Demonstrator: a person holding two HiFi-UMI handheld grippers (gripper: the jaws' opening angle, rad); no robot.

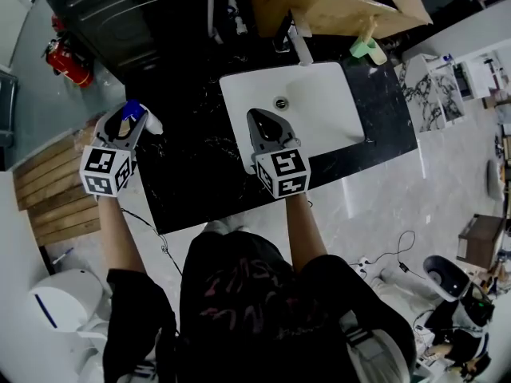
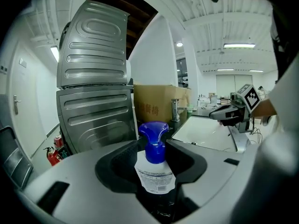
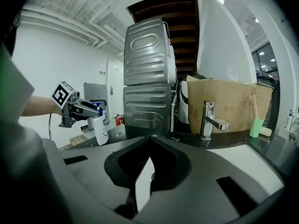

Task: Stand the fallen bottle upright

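Black marble surface (image 1: pixel 188 174) w/ white sink (image 1: pixel 327 110) in its right half; tap (image 3: pixel 208 120) & cardboard box (image 1: pixel 335 2) at far edge, stacked steel machines (image 2: pixel 93 101) beyond. Bottle (image 2: pixel 155 174) stands upright at surface's left end, betw. the wide-spread jaws of left claw (image 1: pixel 128 122), ungripped. Right claw (image 3: pixel 149 138) hangs over sink, jaws together, empty.

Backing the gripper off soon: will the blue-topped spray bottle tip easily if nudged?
Probably tippy: the bottle stands tall and narrow, with a bulky blue spray head on top. It may also slide, since the black counter looks glossy. Its fill level is hidden, so weight is unclear.
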